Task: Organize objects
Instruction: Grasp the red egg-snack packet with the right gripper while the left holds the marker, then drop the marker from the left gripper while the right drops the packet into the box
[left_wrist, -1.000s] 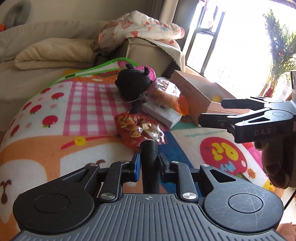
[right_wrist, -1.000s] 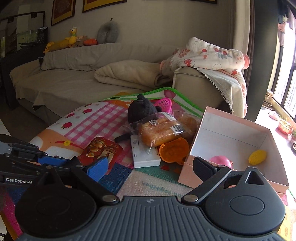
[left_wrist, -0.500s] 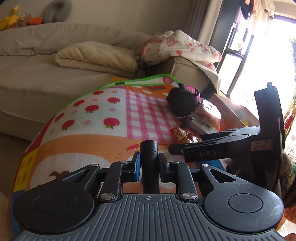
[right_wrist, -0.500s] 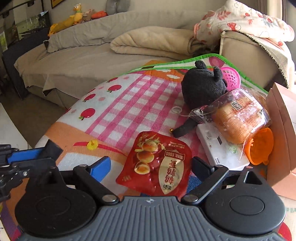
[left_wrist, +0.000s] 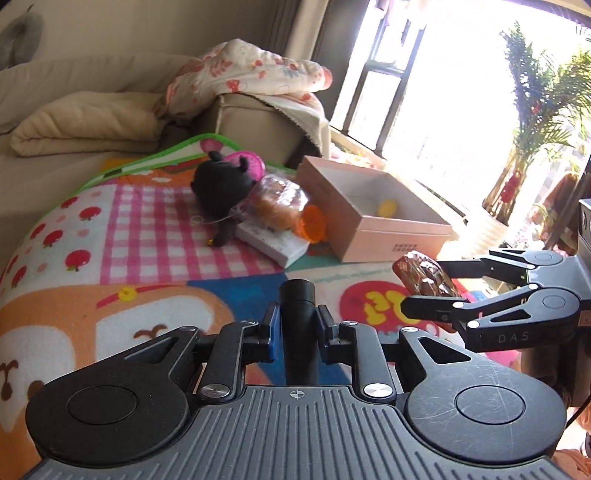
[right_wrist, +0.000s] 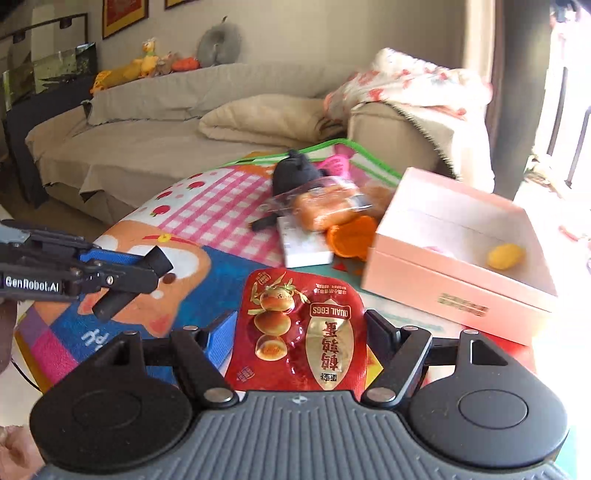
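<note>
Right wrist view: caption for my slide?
Right claw shut on red quail egg packet, lifted near the pink box; left claw grips a black cylinder.

Ahead of your tools lies the colourful play mat (left_wrist: 147, 236). Beyond it stands the beige sofa (right_wrist: 155, 122), carrying a folded cream blanket (right_wrist: 266, 114) and a floral quilt (left_wrist: 251, 70). Far right grows a palm plant (left_wrist: 535, 110).

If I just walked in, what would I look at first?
Probably the shiny red quail egg packet, pinched between the jaws of the right gripper above the colourful play mat. Next, the pink box to its right, with a yellow toy inside. Behind, a black plush toy lies beside a bag of bread.
</note>
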